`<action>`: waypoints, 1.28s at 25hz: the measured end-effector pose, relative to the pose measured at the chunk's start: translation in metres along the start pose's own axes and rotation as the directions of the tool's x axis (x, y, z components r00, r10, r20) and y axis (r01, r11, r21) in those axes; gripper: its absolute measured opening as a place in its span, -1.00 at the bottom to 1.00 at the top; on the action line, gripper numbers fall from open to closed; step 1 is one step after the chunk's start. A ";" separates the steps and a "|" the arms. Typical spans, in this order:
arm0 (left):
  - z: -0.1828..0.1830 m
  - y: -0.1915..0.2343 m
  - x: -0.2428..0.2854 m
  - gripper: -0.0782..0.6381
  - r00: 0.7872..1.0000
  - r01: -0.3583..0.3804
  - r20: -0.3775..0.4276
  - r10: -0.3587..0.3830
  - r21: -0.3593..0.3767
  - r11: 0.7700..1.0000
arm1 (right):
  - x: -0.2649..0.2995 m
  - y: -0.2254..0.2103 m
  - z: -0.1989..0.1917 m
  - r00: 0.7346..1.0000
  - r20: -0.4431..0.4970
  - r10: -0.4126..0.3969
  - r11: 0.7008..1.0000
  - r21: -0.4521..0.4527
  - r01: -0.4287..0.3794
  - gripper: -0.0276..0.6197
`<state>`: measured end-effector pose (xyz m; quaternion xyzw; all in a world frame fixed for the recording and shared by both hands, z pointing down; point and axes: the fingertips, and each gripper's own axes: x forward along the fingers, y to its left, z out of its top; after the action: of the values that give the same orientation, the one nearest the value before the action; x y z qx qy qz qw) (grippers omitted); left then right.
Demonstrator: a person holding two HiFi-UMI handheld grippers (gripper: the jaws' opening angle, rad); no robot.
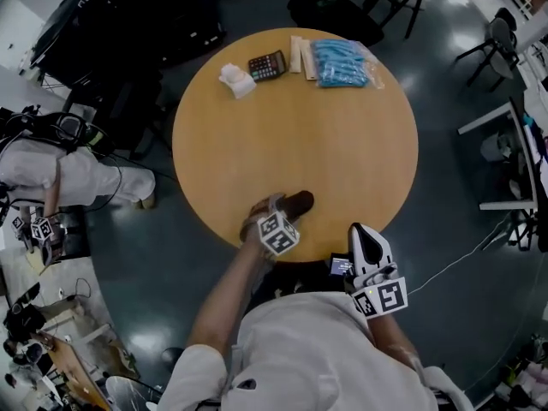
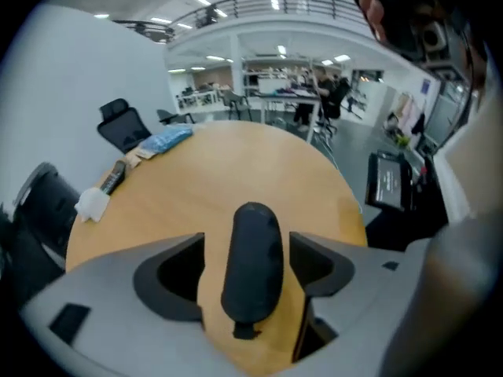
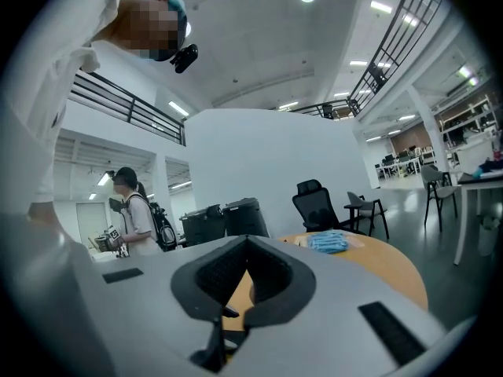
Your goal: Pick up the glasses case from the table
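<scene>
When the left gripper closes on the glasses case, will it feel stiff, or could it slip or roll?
Likely stiff: the glasses case holds a rounded shell shape. Its smooth curved sides might slip from the left gripper or roll.

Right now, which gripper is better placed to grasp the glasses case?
Left. The left gripper has its jaws open around the glasses case; the right gripper is off the table, jaws shut.

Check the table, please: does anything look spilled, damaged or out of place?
Nothing stands out. The glasses case lies closed and whole near the edge of the table, between the jaws of the open left gripper. The calculator, tissue and blue packet lie in a row at the far side.
</scene>
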<state>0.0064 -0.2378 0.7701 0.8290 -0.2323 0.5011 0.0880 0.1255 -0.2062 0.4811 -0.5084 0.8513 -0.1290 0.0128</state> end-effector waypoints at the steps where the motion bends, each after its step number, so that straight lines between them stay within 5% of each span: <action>1: -0.004 -0.003 0.015 0.11 0.998 0.029 -0.060 -0.025 0.067 0.997 | 0.002 -0.003 -0.003 1.000 -0.009 0.001 1.000 0.000 -0.001 -0.87; 5: -0.024 -0.022 0.056 0.12 0.962 0.161 -0.250 -0.111 0.189 0.969 | 0.003 -0.012 -0.007 1.000 -0.026 -0.007 1.000 0.008 0.007 -0.87; 9: -0.030 -0.017 0.073 0.14 0.946 0.176 -0.313 -0.086 0.274 0.945 | 0.003 -0.022 -0.008 0.999 -0.032 -0.025 0.999 0.024 0.025 -0.87; 20: -0.039 -0.011 0.080 0.13 0.929 0.202 -0.356 -0.101 0.259 0.944 | 0.007 -0.031 -0.011 0.999 -0.039 -0.024 0.999 0.043 0.026 -0.87; 23: -0.028 -0.005 0.058 0.12 0.961 0.149 -0.258 -0.102 0.170 0.974 | 0.012 -0.026 -0.010 0.999 -0.035 -0.007 1.000 0.027 0.008 -0.87; 27: 0.018 0.009 -0.016 0.12 0.999 0.011 0.050 -0.010 -0.016 1.000 | 0.018 -0.017 -0.005 1.000 -0.017 0.023 1.000 -0.006 -0.023 -0.87; 29: 0.044 0.015 -0.066 0.12 0.970 -0.024 0.236 0.059 -0.147 0.989 | 0.021 -0.012 0.000 0.999 -0.005 0.036 0.999 -0.021 -0.036 -0.87; 30: 0.055 0.018 -0.094 0.12 0.940 -0.032 0.327 0.101 -0.210 0.977 | 0.023 -0.009 0.003 0.999 0.002 0.042 0.999 -0.030 -0.041 -0.87; 32: 0.075 0.025 -0.154 0.12 0.834 -0.052 0.506 0.221 -0.326 0.944 | 0.026 -0.002 0.010 0.999 0.015 0.052 0.997 -0.049 -0.052 -0.87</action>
<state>-0.0064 -0.2423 0.5972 0.8937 -0.3798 0.2135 0.1075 0.1161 -0.2312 0.4745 -0.4873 0.8670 -0.1039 0.0110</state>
